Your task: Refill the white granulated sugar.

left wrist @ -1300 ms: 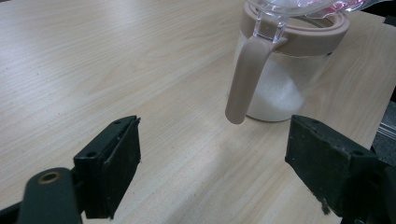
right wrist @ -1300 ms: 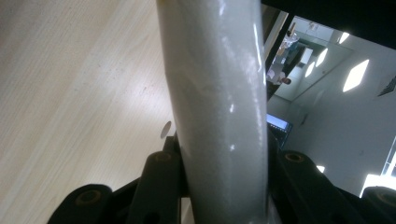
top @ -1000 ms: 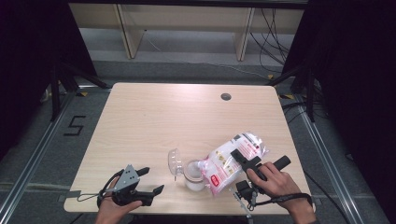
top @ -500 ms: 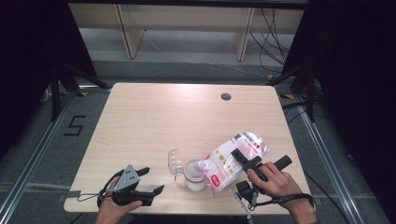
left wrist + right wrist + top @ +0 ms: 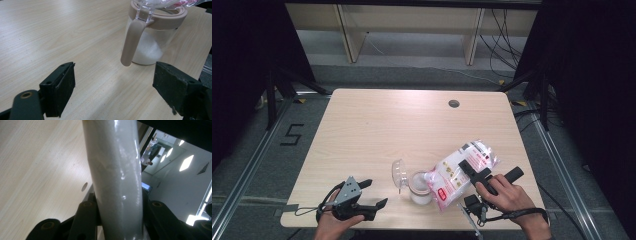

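**Pouring from the bag into the jar**

My right gripper [image 5: 477, 172] is clamped across the white bag [image 5: 459, 172], tilted with its mouth over the clear jar [image 5: 419, 187] near the front edge of the table [image 5: 412, 120]. My left gripper [image 5: 367, 195] rests beside the jar, jaws wide and empty. I judge the pour goes best slowly: keep the mouth inside the beige rim [image 5: 160, 21], clear of the raised lid [image 5: 399, 175]. White grains already sit in the bottom.

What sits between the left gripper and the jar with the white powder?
Nothing: bare table separates the open left gripper from the jar in the left gripper view.
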Motion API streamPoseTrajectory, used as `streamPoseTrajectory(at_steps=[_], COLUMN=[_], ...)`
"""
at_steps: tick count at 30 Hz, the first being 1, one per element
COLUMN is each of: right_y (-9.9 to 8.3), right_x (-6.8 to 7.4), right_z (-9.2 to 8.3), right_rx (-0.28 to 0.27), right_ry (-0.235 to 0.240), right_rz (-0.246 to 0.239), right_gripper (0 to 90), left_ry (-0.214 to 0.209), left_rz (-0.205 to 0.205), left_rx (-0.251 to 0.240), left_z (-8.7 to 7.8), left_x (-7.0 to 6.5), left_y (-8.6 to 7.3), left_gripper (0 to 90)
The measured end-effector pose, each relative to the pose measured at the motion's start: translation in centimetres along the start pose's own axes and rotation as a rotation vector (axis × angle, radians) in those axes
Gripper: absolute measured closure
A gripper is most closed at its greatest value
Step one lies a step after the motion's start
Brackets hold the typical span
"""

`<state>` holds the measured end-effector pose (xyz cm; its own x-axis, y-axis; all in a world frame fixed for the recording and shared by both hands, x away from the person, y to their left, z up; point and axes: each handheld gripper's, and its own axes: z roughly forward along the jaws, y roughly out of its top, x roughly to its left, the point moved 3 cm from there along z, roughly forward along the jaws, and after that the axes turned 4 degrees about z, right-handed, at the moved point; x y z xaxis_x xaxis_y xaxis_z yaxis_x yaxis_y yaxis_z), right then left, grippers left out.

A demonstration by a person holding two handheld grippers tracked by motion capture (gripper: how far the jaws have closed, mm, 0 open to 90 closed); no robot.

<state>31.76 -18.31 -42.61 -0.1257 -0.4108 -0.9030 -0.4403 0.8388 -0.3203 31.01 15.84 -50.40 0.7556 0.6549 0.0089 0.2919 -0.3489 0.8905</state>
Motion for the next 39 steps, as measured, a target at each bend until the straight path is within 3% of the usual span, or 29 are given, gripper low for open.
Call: streamPoseTrajectory(at_steps=[8, 9, 12, 24, 39], right_y=[0.24, 0.15, 0.04, -0.05, -0.19], right_x=[-0.22, -0.01, 0.08, -0.04, 0.01], right_z=[0.07, 0.01, 0.11, 0.17, 0.19], right_rx=[-0.022, -0.007, -0.016, -0.023, -0.029], right_ry=[-0.008, 0.004, -0.001, 0.011, 0.019], right_rz=[-0.017, 0.009, 0.017, 0.006, 0.026], right_gripper=[72.0, 72.0, 72.0, 72.0, 72.1], left_ry=[-0.005, -0.005, -0.003, -0.006, -0.003], left_rz=[-0.004, -0.002, -0.001, -0.005, -0.002], left_rx=[-0.003, -0.002, 0.000, -0.008, -0.001], left_z=[0.01, 0.00, 0.00, 0.05, 0.00], left_x=[-0.02, -0.01, -0.02, -0.04, -0.02], left_y=[-0.01, -0.01, -0.01, 0.00, -0.01], left_gripper=[17.4, 17.4, 17.4, 17.4, 17.4])
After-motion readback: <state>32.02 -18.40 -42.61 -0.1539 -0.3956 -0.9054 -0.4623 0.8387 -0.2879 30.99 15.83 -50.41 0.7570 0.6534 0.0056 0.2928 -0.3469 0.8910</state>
